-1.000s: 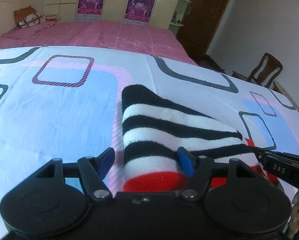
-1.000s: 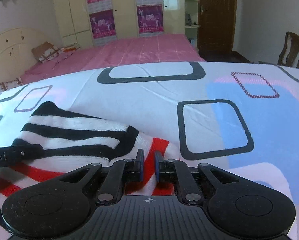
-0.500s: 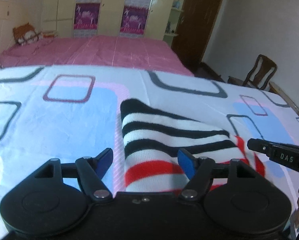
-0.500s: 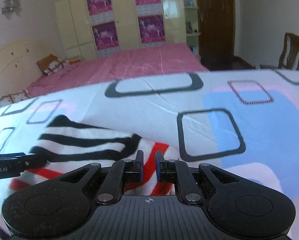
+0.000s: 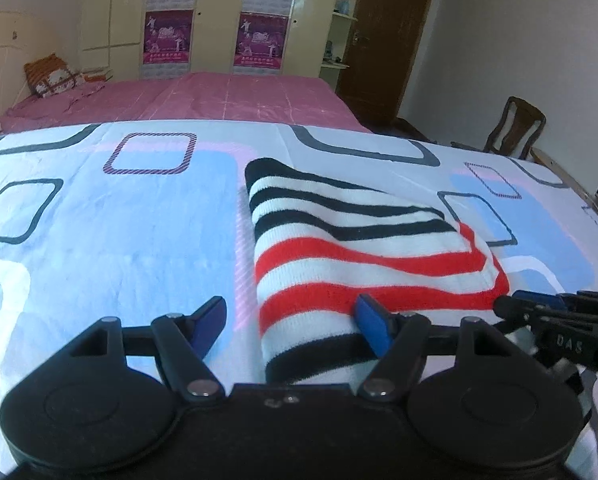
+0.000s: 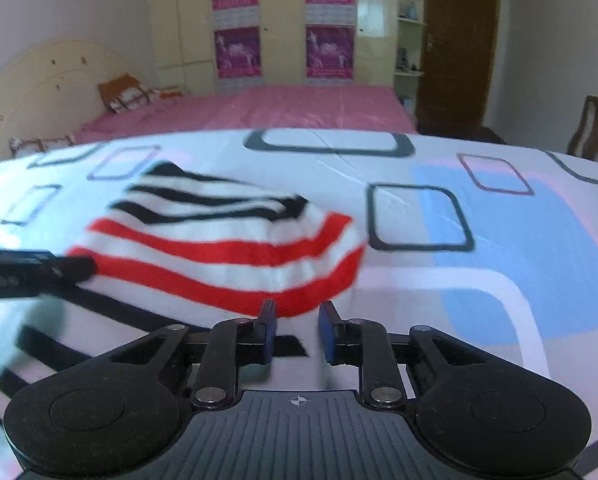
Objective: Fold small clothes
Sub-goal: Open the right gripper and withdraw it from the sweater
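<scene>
Garment: striped knit top (image 5: 363, 252), folded, black, white and red bands, lying flat on the bed sheet (image 5: 111, 236) near its front edge.
Left gripper (image 5: 291, 320): jaws wide apart, straddling the top's near left corner, gripping nothing.
Right gripper (image 6: 297, 332): jaws parted a little, empty, just short of the red hem.

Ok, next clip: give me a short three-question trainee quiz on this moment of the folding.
1. True or false: the right gripper is clamped on the striped garment.
2. Which stripe colours show on the garment? A) black, white, red B) blue, yellow
3. What stands at the room's right edge, past the patterned sheet?

Key: 1. False: its jaws stand apart, nothing between them. 2. A. 3. A wooden chair.
</scene>
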`<state>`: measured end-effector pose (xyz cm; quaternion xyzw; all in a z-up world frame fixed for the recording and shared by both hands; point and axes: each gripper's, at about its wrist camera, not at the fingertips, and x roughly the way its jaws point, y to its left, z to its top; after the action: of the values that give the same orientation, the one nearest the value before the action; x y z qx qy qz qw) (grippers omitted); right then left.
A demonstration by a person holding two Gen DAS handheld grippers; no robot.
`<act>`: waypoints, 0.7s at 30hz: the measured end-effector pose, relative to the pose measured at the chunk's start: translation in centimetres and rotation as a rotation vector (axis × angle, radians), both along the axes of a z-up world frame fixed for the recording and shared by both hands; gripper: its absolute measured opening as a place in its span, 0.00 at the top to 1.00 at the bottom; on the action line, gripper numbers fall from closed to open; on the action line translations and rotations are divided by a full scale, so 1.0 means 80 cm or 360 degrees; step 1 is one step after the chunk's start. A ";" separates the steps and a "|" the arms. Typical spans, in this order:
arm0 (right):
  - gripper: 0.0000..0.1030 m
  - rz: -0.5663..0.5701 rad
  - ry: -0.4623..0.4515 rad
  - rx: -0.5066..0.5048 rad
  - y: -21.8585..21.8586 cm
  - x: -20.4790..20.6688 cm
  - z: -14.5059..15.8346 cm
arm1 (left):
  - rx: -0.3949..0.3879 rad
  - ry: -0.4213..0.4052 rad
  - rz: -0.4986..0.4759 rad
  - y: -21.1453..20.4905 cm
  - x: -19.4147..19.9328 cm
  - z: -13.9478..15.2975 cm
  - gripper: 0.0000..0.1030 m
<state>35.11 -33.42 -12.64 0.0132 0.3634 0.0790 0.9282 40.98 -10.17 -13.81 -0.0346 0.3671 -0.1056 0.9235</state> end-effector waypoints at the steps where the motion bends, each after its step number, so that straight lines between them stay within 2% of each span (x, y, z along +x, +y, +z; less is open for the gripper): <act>1: 0.78 -0.0016 0.0005 0.0022 -0.003 0.001 -0.004 | 0.0003 -0.0002 -0.0003 0.000 0.000 -0.002 0.31; 3: 0.78 -0.0037 0.0020 0.0047 -0.003 0.005 -0.005 | -0.0028 0.0023 0.0014 0.004 0.002 -0.003 0.31; 6: 0.78 -0.0037 0.0008 0.0080 -0.004 -0.004 0.011 | -0.0050 0.0023 0.0020 0.009 -0.005 0.011 0.36; 8: 0.78 -0.0040 -0.0039 0.0154 -0.011 -0.023 0.029 | -0.0058 -0.0009 0.0011 0.013 -0.021 0.019 0.37; 12: 0.78 -0.0018 -0.0057 0.0129 -0.008 -0.066 0.042 | -0.0077 0.0001 -0.0047 0.020 -0.052 0.020 0.37; 15: 0.78 -0.0060 -0.0036 0.0102 -0.005 -0.094 0.037 | -0.0064 0.0046 -0.0109 0.020 -0.065 0.011 0.36; 21: 0.78 -0.0205 0.0137 0.0131 -0.006 -0.116 0.000 | -0.0079 0.0120 -0.0175 0.024 -0.066 -0.007 0.34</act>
<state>25.80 -33.89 -12.65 0.0780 0.3978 0.0333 0.9135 35.74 -8.22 -14.34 -0.0411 0.4003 -0.1638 0.9007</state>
